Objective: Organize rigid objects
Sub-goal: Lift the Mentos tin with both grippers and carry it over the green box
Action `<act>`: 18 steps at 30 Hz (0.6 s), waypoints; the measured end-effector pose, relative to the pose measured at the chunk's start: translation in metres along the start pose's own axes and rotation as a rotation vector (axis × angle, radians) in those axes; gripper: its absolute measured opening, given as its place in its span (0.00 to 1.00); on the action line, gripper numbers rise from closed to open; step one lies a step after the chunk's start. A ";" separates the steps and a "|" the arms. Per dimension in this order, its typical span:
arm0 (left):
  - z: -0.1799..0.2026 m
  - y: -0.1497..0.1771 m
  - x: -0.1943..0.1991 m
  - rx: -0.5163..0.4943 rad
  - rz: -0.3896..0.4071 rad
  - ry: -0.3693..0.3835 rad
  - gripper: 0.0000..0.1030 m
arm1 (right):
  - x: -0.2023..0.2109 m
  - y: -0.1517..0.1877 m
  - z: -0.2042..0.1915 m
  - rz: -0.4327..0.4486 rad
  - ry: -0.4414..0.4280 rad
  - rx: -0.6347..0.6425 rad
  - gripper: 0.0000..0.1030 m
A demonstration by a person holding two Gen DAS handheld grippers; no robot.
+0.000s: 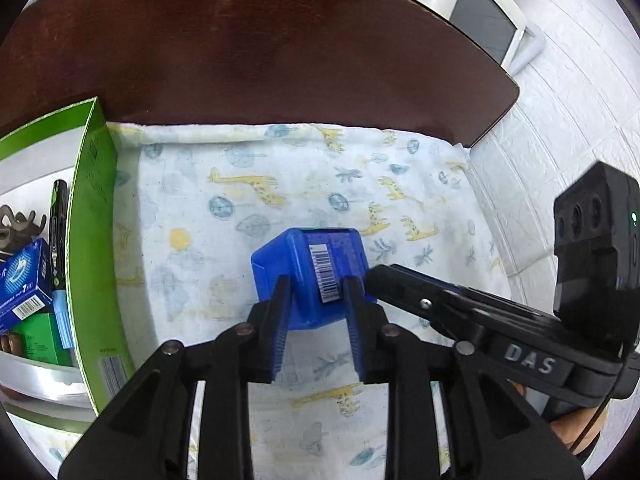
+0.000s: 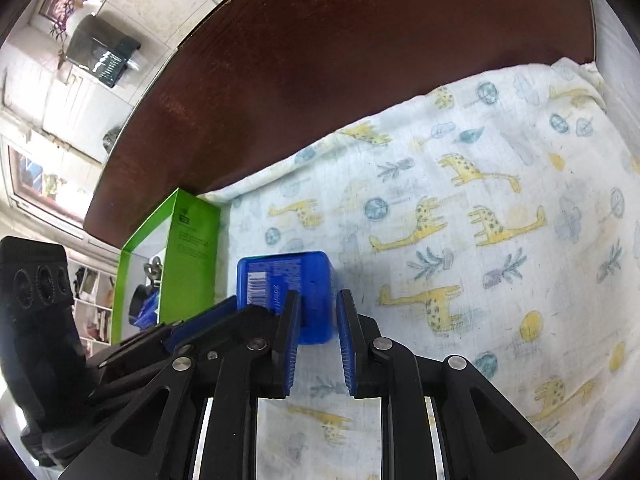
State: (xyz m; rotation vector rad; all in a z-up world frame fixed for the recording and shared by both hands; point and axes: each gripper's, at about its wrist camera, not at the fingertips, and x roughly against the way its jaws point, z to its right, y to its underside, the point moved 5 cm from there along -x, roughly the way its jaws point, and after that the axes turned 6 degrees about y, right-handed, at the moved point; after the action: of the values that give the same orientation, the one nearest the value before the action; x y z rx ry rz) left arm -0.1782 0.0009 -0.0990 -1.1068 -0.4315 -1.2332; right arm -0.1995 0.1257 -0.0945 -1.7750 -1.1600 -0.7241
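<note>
A small blue plastic box (image 1: pixel 310 272) with a barcode label stands on the giraffe-print cloth (image 1: pixel 280 184). My left gripper (image 1: pixel 316 288) is shut on the blue box, its fingers on both sides. My right gripper (image 2: pixel 317 300) is open; the box's right corner (image 2: pixel 316 296) sits between its fingertips without visible contact. In the left wrist view the right gripper's finger (image 1: pixel 404 284) reaches in from the right and touches the box's right edge. The left gripper's fingers (image 2: pixel 212 316) show at the left in the right wrist view.
A green open-sided carton (image 1: pixel 94 240) stands at the cloth's left edge and holds a blue packet (image 1: pixel 24 280), a marker pen (image 1: pixel 60 232) and a green pack. A dark wooden board (image 1: pixel 260 52) runs behind the cloth. A white brick-pattern wall (image 1: pixel 560 120) is to the right.
</note>
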 end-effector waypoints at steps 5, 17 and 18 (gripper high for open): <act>-0.016 0.000 0.004 0.054 0.005 0.000 0.31 | -0.001 0.004 0.000 -0.009 -0.018 0.019 0.22; -0.020 -0.003 0.002 0.088 0.014 0.054 0.24 | -0.019 -0.002 -0.007 -0.029 -0.103 0.023 0.25; -0.018 -0.003 0.003 0.082 0.016 0.055 0.24 | -0.019 -0.002 -0.009 -0.028 -0.098 0.031 0.25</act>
State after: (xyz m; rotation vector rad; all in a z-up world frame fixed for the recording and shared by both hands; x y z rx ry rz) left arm -0.1850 -0.0162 -0.1034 -1.0031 -0.4267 -1.2183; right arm -0.2092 0.1109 -0.1053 -1.7885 -1.2562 -0.6386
